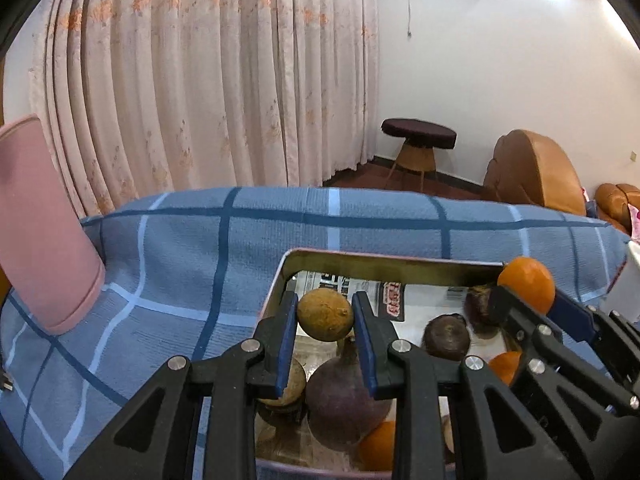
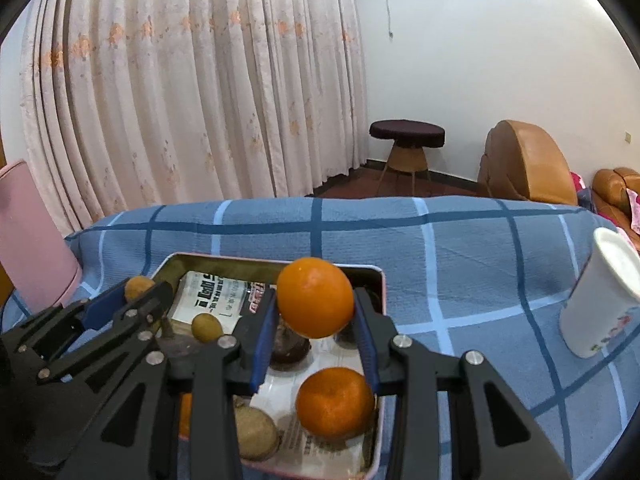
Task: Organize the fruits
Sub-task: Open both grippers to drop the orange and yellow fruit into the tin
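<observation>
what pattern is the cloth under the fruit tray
The cloth under the tray is a blue check with dark-blue and pale lines, clearest in the right wrist view.

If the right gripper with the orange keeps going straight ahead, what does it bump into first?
Probably the tray's far rim, then the blue checked cloth beyond it. The right gripper points down over the tray, though depth is hard to judge.

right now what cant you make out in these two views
- Tray near edge: left wrist view, hidden behind the gripper fingers.
- Tray liner's print: right wrist view, too small to read.
- White cup: right wrist view, contents not visible.
- Pink object: cut off by the left edge.
</observation>
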